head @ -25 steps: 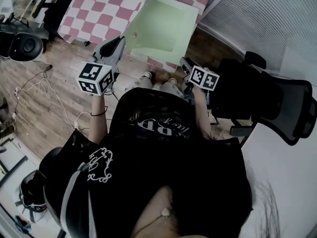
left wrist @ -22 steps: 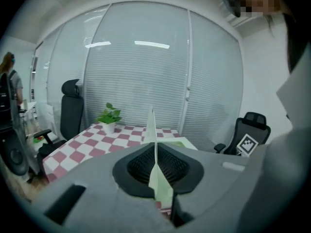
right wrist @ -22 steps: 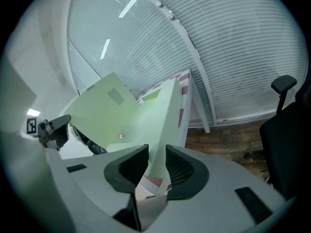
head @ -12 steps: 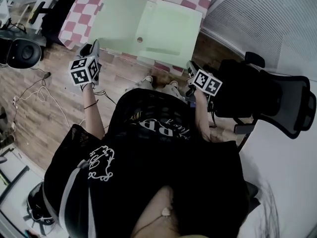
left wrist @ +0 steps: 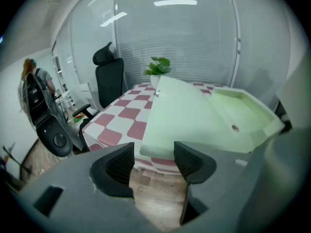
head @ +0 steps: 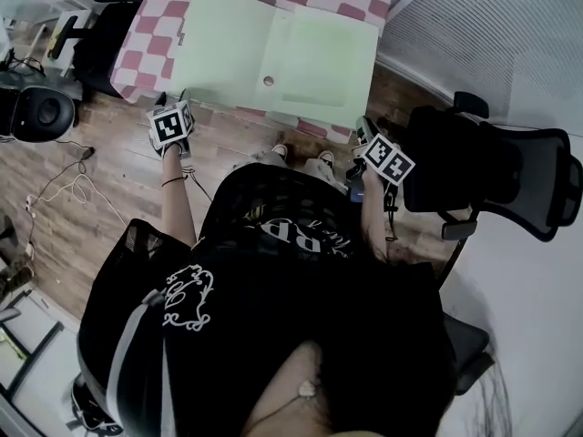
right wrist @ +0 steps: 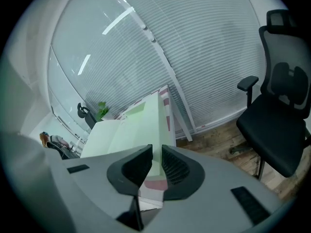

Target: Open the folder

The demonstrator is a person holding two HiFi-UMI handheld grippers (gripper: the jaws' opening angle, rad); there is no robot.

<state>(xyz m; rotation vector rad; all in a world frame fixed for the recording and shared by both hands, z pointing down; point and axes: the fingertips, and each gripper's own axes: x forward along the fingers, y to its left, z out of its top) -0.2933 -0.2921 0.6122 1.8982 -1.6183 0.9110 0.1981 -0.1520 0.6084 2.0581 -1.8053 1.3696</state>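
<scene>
One broad worktop (head: pixel 146 44) in pink and white checks fills the top of the head view. It stands on a wooden floor (head: pixel 82 198), with a black mesh office chair (head: pixel 492 167) off its near right corner. On the worktop lies the pale green folder (head: pixel 273 48), spread open. Its left cover lies flat on the checks with its right half beside it, and its near edge runs close to the worktop's near edge. We hold the left claw (left wrist: pixel 154 152) just off the folder's near left corner, not touching it. Its jaws have just been opening and stand well apart, with nothing between them; only floor and the worktop's edge show beyond. We hold the right claw (right wrist: pixel 156 154) at the folder's near right corner. Its jaws have just been closing and leave only a narrow slit, through which the green corner shows, though we see no pad pressing on it. A small round dot (head: pixel 268 81) sits near the fold.
</scene>
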